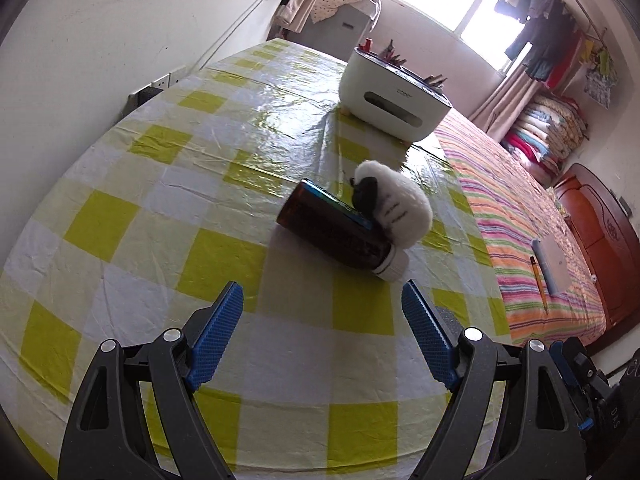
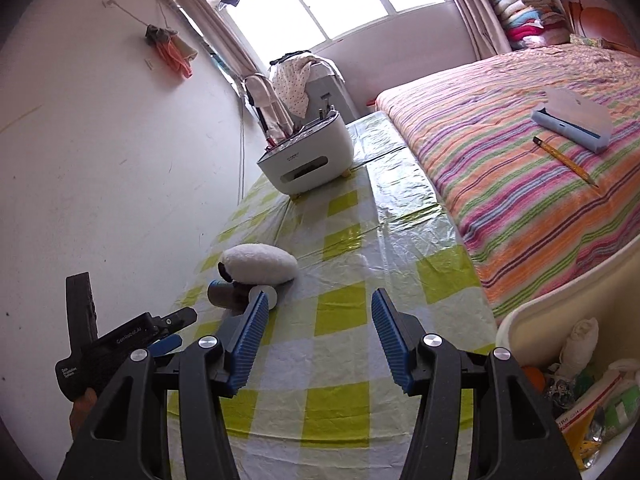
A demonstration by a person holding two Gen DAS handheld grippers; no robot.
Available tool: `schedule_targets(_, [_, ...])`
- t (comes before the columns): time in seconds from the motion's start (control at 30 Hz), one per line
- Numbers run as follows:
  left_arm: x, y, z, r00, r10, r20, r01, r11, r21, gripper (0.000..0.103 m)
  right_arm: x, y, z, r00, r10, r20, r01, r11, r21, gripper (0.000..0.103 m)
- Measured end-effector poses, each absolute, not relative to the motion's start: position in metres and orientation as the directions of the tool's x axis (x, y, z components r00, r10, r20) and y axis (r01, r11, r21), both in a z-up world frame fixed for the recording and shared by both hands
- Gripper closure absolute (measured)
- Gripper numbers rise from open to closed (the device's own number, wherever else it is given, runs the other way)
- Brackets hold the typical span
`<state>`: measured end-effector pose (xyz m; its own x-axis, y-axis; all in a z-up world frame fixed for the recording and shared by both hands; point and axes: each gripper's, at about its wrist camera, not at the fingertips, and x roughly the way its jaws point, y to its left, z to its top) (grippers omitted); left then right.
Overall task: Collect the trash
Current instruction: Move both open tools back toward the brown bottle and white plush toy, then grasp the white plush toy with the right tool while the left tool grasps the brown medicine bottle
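The brown bottle [image 1: 334,234] lies on its side on the checked table [image 1: 160,200], touching a fluffy white toy [image 1: 396,208]. Its white cap [image 1: 394,266] points near and right, its bottom far and left — so it lies slanted across the left gripper [image 1: 322,300]. That gripper is spread wide with nothing in it, and the bottle sits just ahead of it. The right gripper [image 2: 318,312] is parted too, empty, and farther from the bottle. I think the left one should grab it.

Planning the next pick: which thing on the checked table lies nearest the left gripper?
The brown bottle, lying on its side; the plush toy leans behind it, the white box far back.
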<state>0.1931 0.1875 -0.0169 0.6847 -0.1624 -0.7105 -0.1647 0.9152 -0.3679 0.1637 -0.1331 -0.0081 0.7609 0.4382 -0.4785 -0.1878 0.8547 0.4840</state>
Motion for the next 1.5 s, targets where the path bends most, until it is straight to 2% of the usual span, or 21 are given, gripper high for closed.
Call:
schedule_targets(0.07, [0.195, 0.202, -0.017, 0.692, -0.132, -0.710, -0.194, 0.913, -0.359, 0.023, 0.174, -0.111, -0.005, 0.747, 0.451, -0.488, -0.233, 0.866, 0.443, 0.042])
schedule_targets(0.33, [0.206, 0.237, -0.024, 0.660, -0.139, -0.738, -0.241, 0.891, -0.384, 0.023, 0.230, -0.026, 0.006, 0.685, 0.504, -0.526, -0.420, 0.863, 0.281, 0.032])
schedule_targets(0.5, [0.213, 0.257, -0.026, 0.661, -0.138, -0.738, -0.288, 0.861, -0.419, 0.023, 0.270, 0.014, -0.005, 0.652, 0.464, -0.600, -0.443, 0.875, 0.195, 0.031])
schedule_targets(0.77, [0.227, 0.276, -0.020, 0.673, -0.120, -0.730, -0.311, 0.849, -0.427, 0.023, 0.326, 0.039, -0.023, 0.560, 0.486, -0.671, -0.485, 0.849, 0.210, 0.031])
schedule_targets(0.93, [0.232, 0.281, -0.019, 0.673, -0.127, -0.729, -0.321, 0.838, -0.441, 0.023, 0.332, 0.060, -0.030, 0.497, 0.437, -0.750, -0.550, 0.827, 0.118, 0.031])
schedule_targets(1.03, [0.231, 0.280, -0.019, 0.660, -0.121, -0.741, -0.326, 0.843, -0.428, 0.023, 0.325, 0.066, -0.033, 0.488, 0.396, -0.778, -0.562, 0.825, 0.067, 0.034])
schedule_targets(1.13, [0.228, 0.280, -0.019, 0.652, -0.116, -0.749, -0.325, 0.850, -0.415, 0.023, 0.314, 0.067, -0.037, 0.506, 0.366, -0.781, -0.562, 0.827, 0.023, 0.042])
schedule_targets(1.37, [0.215, 0.275, -0.026, 0.611, -0.093, -0.786, -0.317, 0.881, -0.351, 0.023, 0.284, 0.048, -0.035, 0.506, 0.375, -0.777, -0.535, 0.843, 0.059, 0.049])
schedule_targets(1.5, [0.209, 0.262, -0.025, 0.599, -0.126, -0.791, -0.230, 0.919, -0.321, 0.023, 0.270, 0.030, -0.032, 0.504, 0.411, -0.760, -0.515, 0.849, 0.119, 0.054])
